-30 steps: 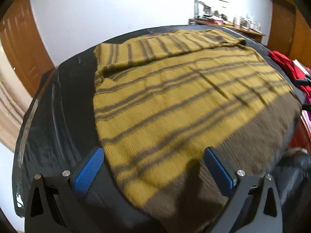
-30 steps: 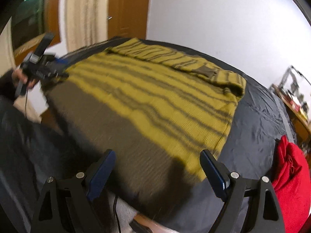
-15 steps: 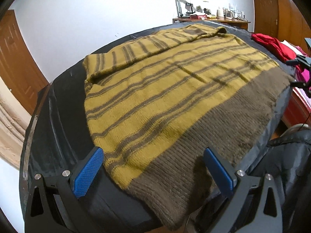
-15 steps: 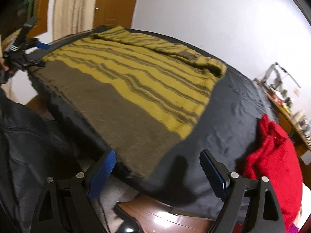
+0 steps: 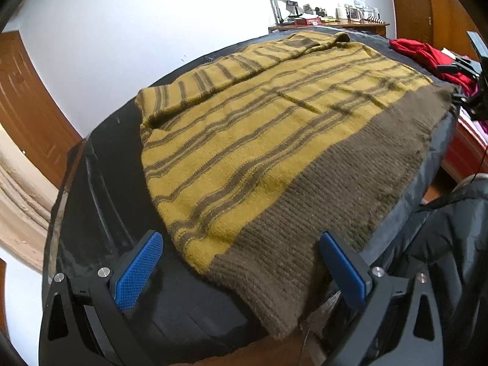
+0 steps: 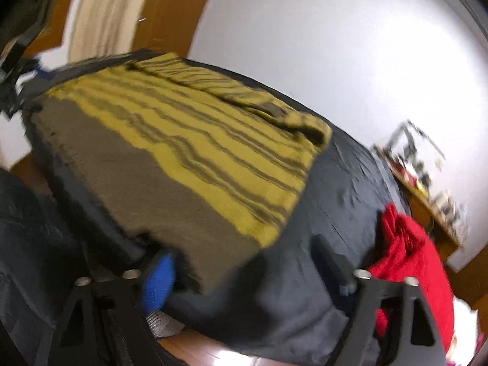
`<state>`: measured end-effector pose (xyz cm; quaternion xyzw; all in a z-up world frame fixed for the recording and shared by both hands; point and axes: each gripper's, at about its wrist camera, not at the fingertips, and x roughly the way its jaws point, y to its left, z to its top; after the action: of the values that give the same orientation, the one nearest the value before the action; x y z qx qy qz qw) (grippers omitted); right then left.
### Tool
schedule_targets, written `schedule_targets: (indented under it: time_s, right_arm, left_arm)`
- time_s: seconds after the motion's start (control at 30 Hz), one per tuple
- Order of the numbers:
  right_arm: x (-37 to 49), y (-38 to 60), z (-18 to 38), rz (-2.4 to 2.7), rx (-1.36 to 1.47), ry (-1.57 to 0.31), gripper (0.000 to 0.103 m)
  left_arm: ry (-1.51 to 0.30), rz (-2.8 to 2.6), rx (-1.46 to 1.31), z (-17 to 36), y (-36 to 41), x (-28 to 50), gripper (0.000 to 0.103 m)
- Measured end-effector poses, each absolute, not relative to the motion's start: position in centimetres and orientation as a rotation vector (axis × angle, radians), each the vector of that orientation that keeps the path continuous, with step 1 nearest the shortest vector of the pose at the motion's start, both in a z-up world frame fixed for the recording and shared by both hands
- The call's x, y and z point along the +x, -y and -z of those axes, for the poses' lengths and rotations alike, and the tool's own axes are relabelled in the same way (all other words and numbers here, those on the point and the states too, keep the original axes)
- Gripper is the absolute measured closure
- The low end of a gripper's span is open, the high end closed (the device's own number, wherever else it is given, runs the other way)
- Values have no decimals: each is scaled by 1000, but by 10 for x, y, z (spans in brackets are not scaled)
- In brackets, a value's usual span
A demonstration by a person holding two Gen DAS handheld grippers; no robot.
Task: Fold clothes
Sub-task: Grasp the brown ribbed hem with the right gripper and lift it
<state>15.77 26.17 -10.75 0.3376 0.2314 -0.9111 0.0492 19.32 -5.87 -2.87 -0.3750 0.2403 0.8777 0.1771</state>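
A mustard sweater (image 5: 244, 152) with dark stripes and a brown hem lies flat on a black-covered table (image 5: 100, 198). My left gripper (image 5: 241, 271) hangs open over the hem's near corner (image 5: 274, 299), its blue pads (image 5: 137, 271) wide on either side. In the blurred right wrist view my right gripper (image 6: 244, 274) is at the sweater's (image 6: 189, 152) other hem corner (image 6: 210, 262). Its jaws are closing with that corner between them. The blue pad (image 6: 158, 280) is at the hem's edge; the other finger (image 6: 332, 262) stands clear over black cloth.
A red garment (image 6: 408, 268) is heaped on the table to the right of the right gripper, also red garment (image 5: 424, 55). A cluttered wooden desk (image 5: 329, 21) stands by the white wall. The person's dark jacket (image 5: 442, 244) is close to the table edge. Wooden doors flank the room.
The right gripper's jaws have narrowed and it has dipped to the hem's corner. The left gripper has shifted along the near edge, so the hem corner now lies between its pads.
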Motion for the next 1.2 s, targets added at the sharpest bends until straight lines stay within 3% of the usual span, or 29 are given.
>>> schedule_targets:
  time_s: [0.07,0.2,0.3,0.63,1.2]
  right_arm:
    - [154,-253,111,2735,1041,-737,67]
    - [148,-254,108,2755,1059,-719,81]
    - [146,-260,92,2827,1003,-645,86]
    - [120,-250,58,2899,879,-684,88]
    - [60,-273,34,2999,849,-518,88]
  left_arm:
    - [-694,-2488,-1050,29,60,196,0]
    - [-689,-2495,-1039,29,64,199,0]
    - [-710,-2497,-1015,29,67,203,0]
    - [-858,-2485,-847,24,77,240,0]
    - [-1205,-2294,-692,50,35,246,0]
